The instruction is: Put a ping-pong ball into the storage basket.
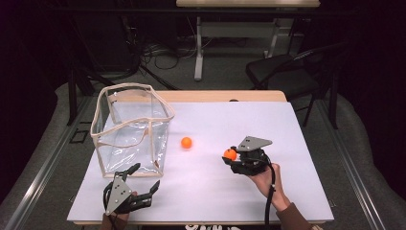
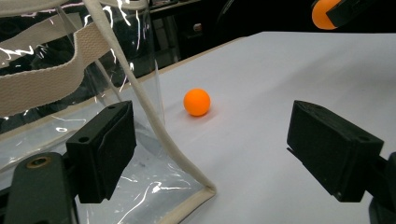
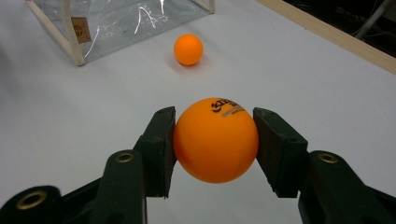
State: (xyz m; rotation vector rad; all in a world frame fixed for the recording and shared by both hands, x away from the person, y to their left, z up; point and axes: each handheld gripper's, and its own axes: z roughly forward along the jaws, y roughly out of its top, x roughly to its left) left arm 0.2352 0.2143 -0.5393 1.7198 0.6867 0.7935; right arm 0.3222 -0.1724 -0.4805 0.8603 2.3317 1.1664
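Two orange balls: one held, one loose on the white table [image 1: 215, 191].
Table: white top with a pale wooden far edge, seen from the high view.
Clear bag [image 1: 131, 129]: transparent, cream webbing trim and handles, upright and open at the table's left; a small tan label [image 3: 80, 30] on its corner carries a round mark too small to read.
Right gripper [image 3: 215, 140]: jaws closed on the held ball [image 3: 215, 139], one pad pressing each side, lifted just above the table at its right; the person's right hand [image 1: 264, 181] grips the body from behind, forearm coming in from the bottom edge.
Left gripper [image 2: 210, 154]: jaws wide apart with nothing between the pads, low at the near left, one jaw against the bag's near corner.
Held ball's print: dark logo and two small lines of text on top, not legible.
Loose ball [image 1: 186, 142]: resting on the table between the bag and the right gripper, just right of the bag.
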